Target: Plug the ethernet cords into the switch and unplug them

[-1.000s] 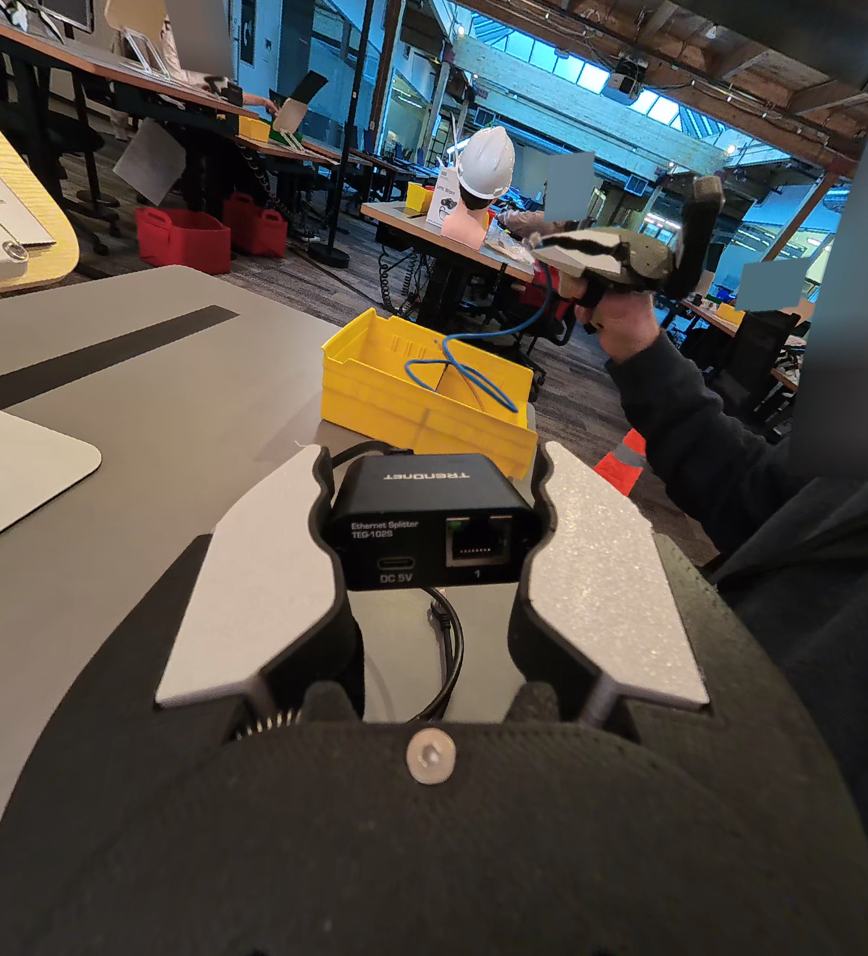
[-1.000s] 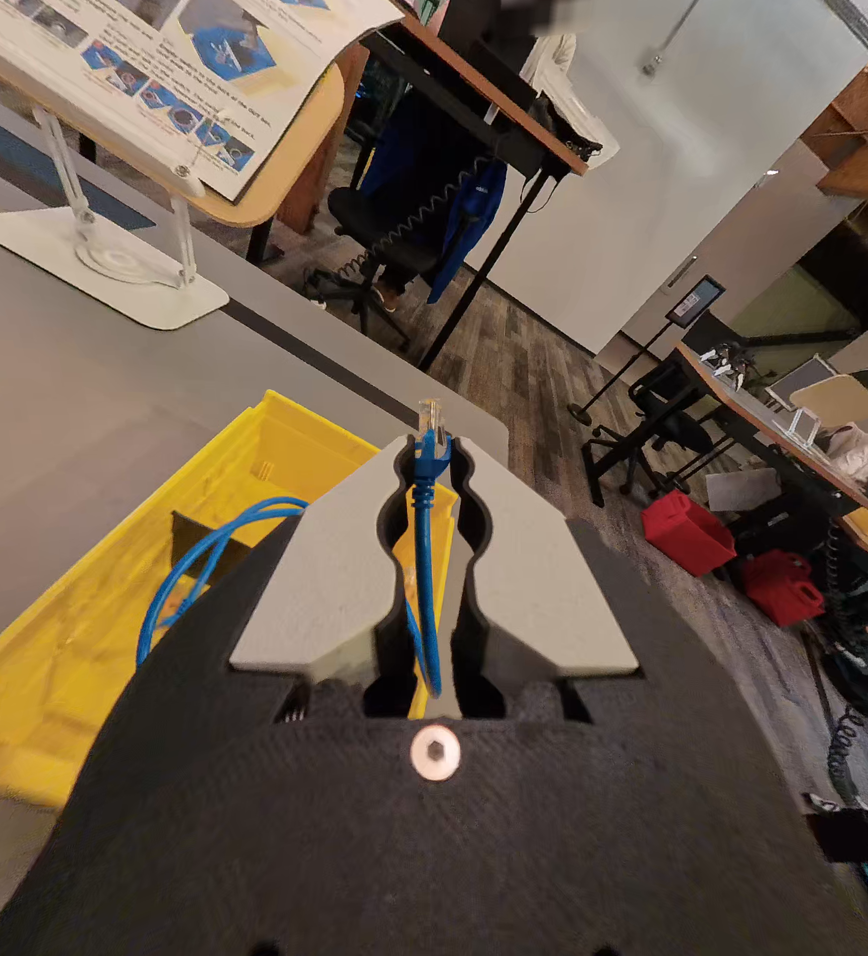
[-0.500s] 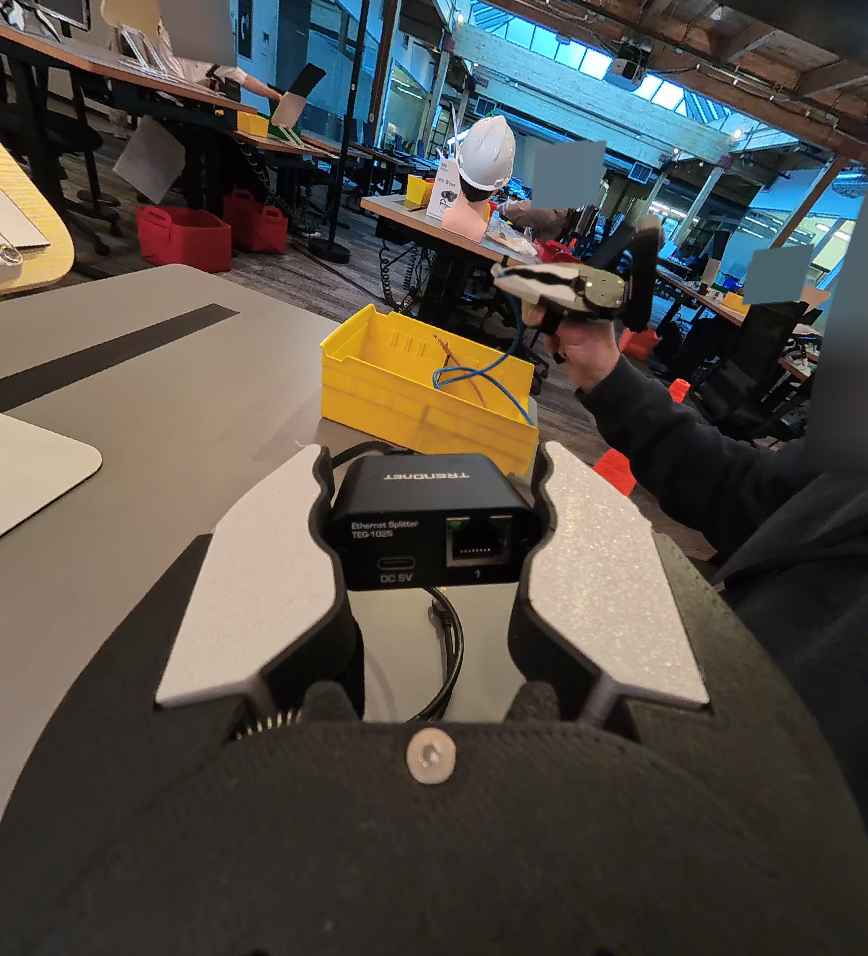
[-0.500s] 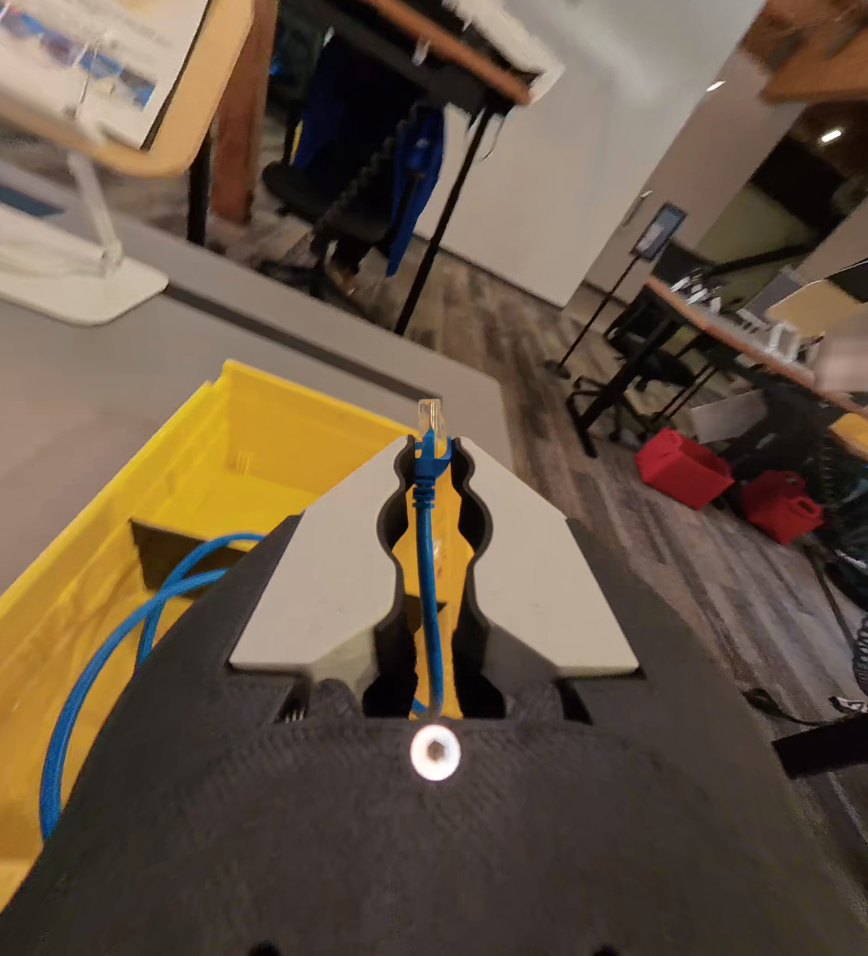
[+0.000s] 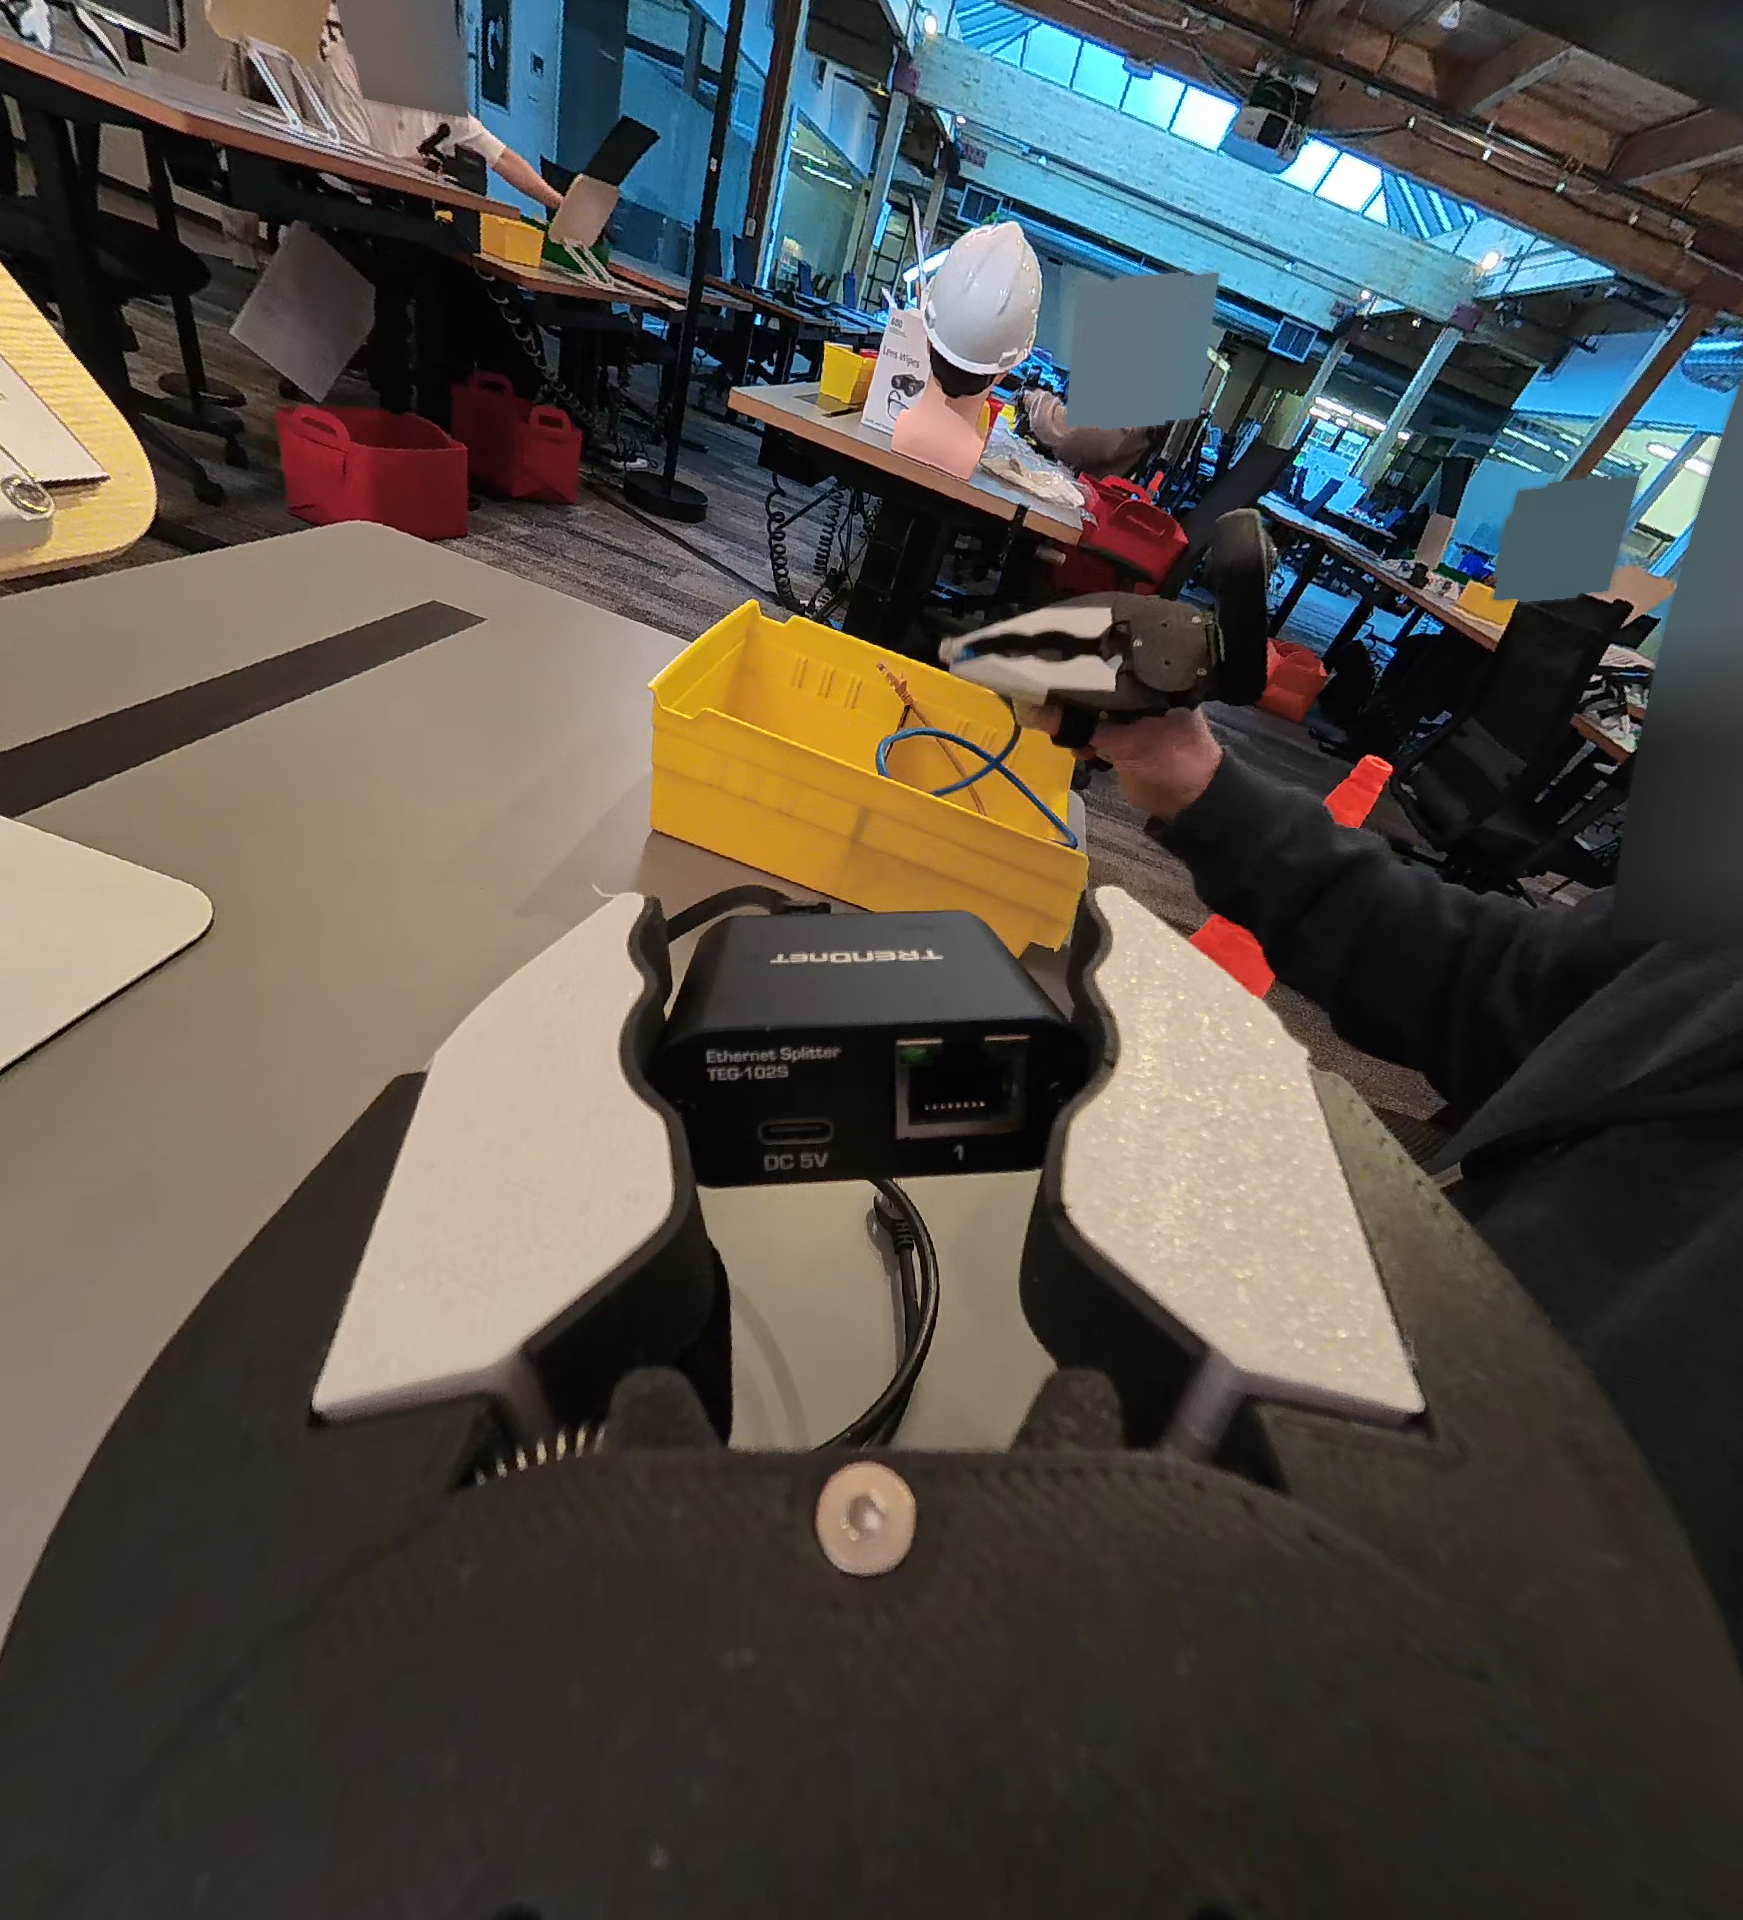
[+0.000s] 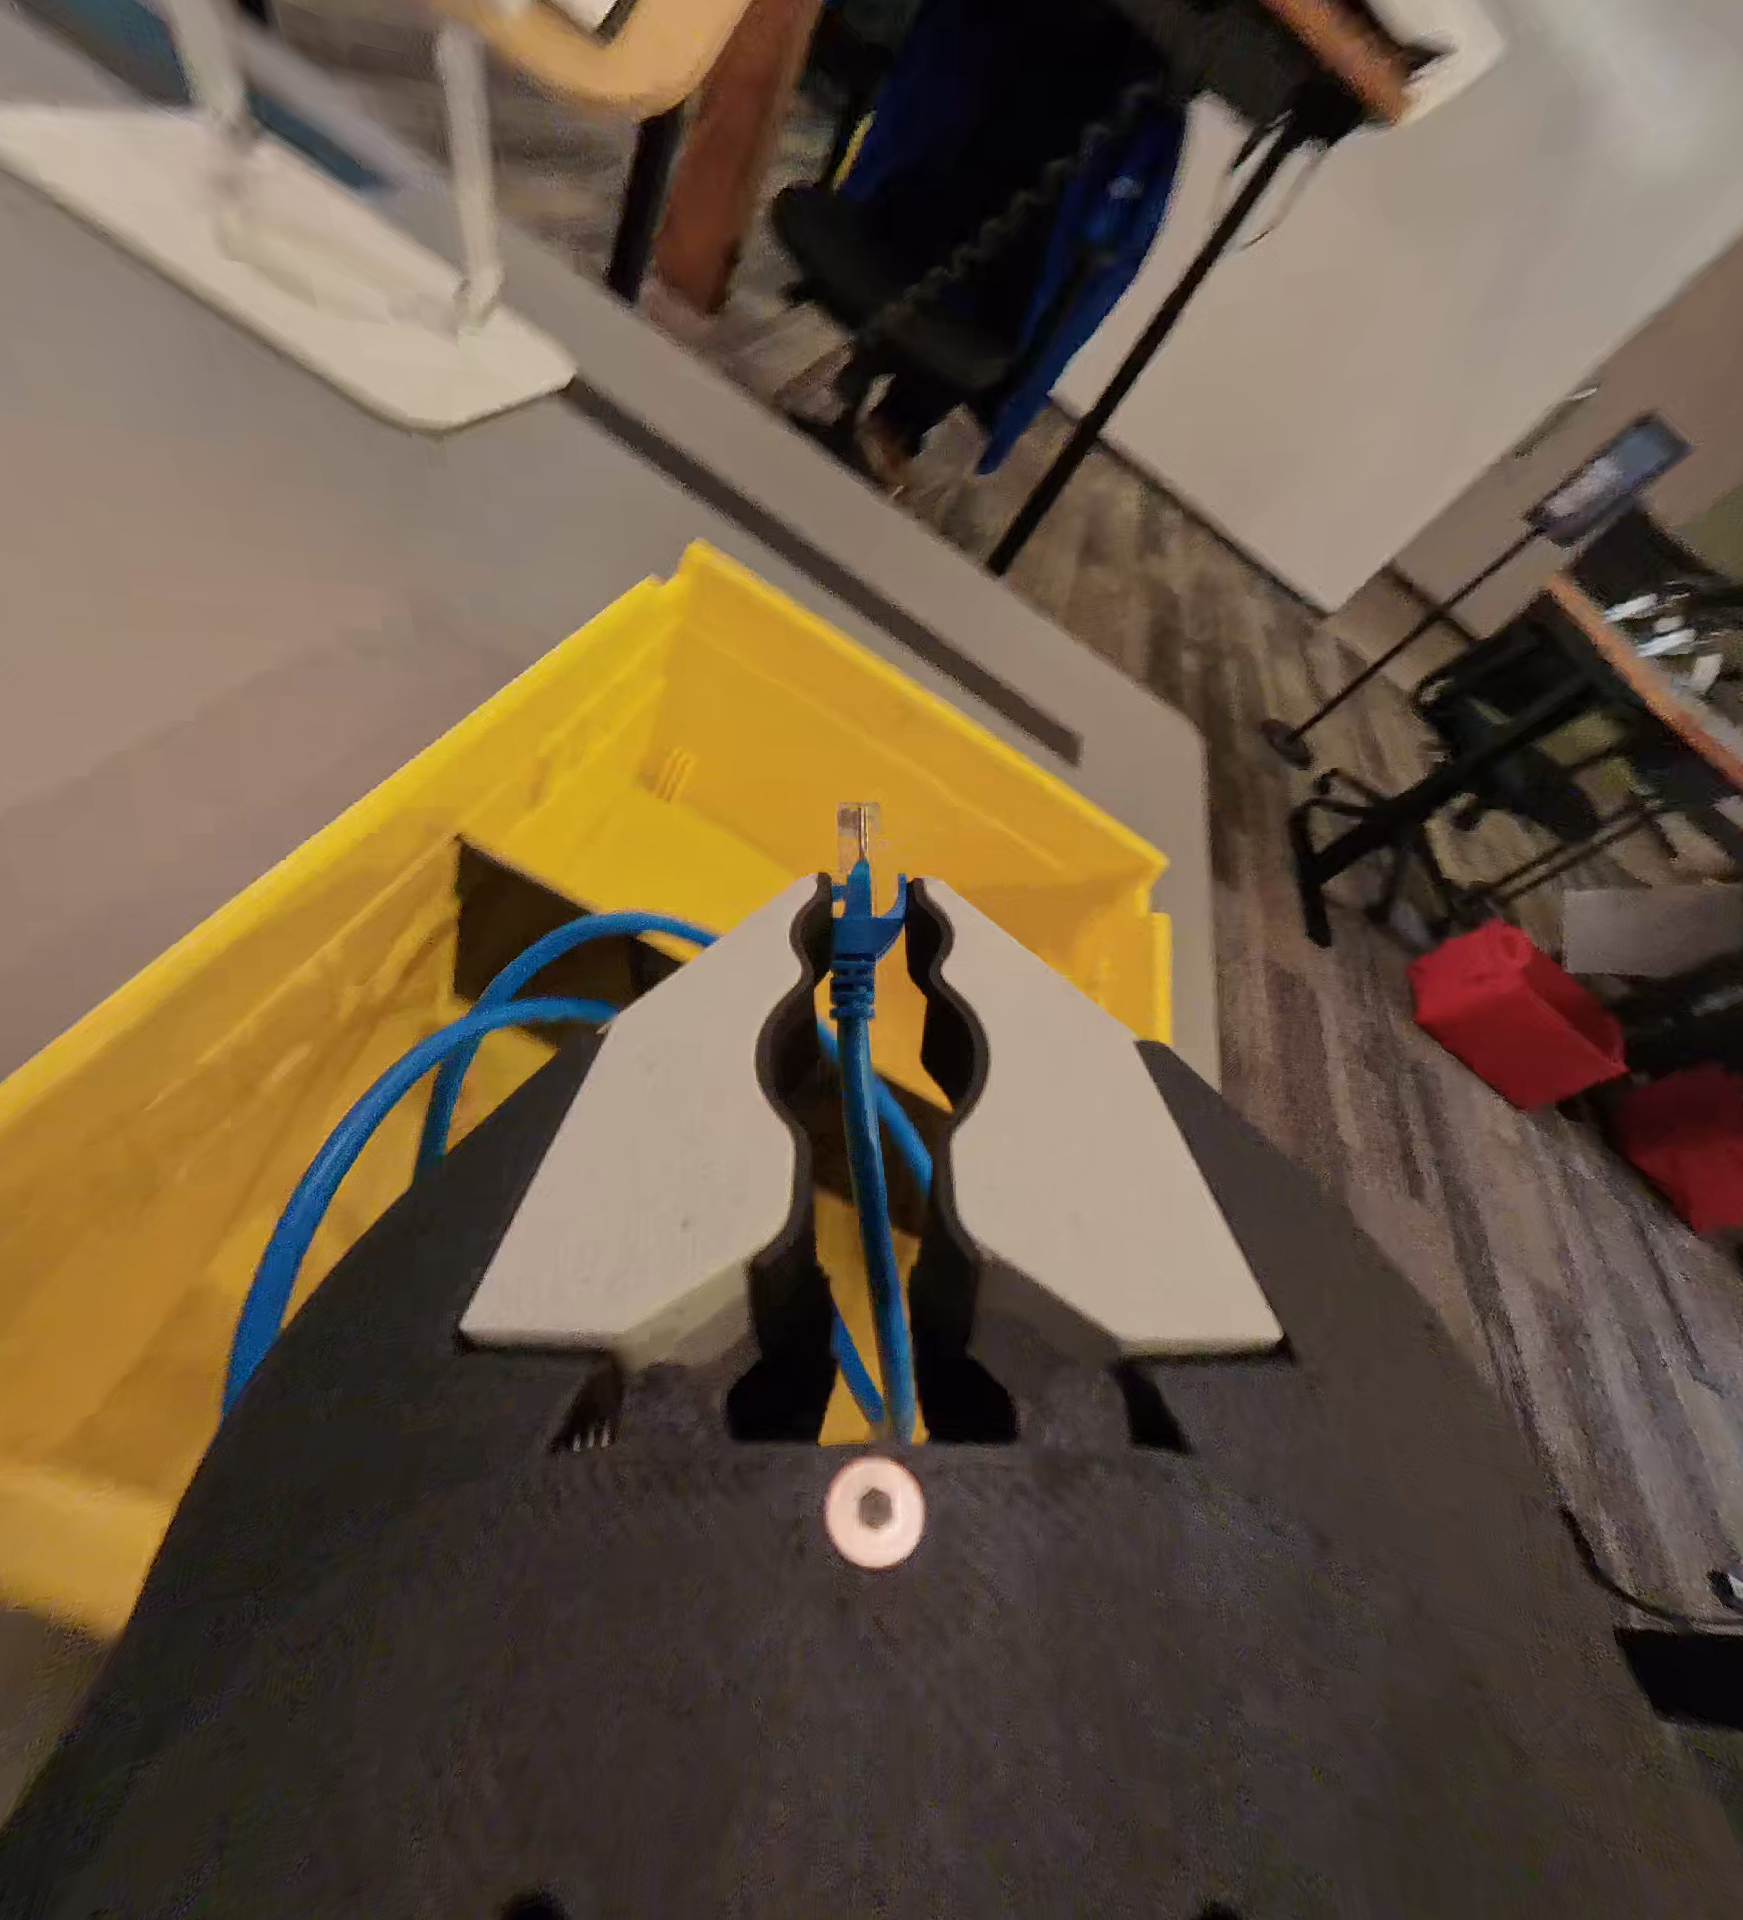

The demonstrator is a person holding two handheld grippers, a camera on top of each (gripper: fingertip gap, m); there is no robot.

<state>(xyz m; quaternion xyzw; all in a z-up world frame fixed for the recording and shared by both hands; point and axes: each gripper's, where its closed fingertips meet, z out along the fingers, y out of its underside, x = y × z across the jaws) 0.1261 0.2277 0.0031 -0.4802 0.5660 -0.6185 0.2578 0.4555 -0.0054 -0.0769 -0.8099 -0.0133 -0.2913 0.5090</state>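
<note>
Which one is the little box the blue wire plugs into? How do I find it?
Find the grey table and the yellow bin on it. Just in front of the bin, the switch sits between the left gripper jaws. It is the only small black box there, with one square socket facing you.

The left tool (image 5: 867, 1049) has a broad black textured body and two pale grey fingers (image 5: 534, 1174) with wavy black inner edges, and behind the fingers sit a round silver screw (image 5: 865, 1534) at the centre and a small coil spring (image 5: 540, 1447) to that screw's left. The right tool (image 6: 869, 883) is the same build, with a silver hex screw (image 6: 874, 1510) behind its grey fingers (image 6: 659, 1174). The person's arm wears a dark long sleeve (image 5: 1366, 914).
</note>
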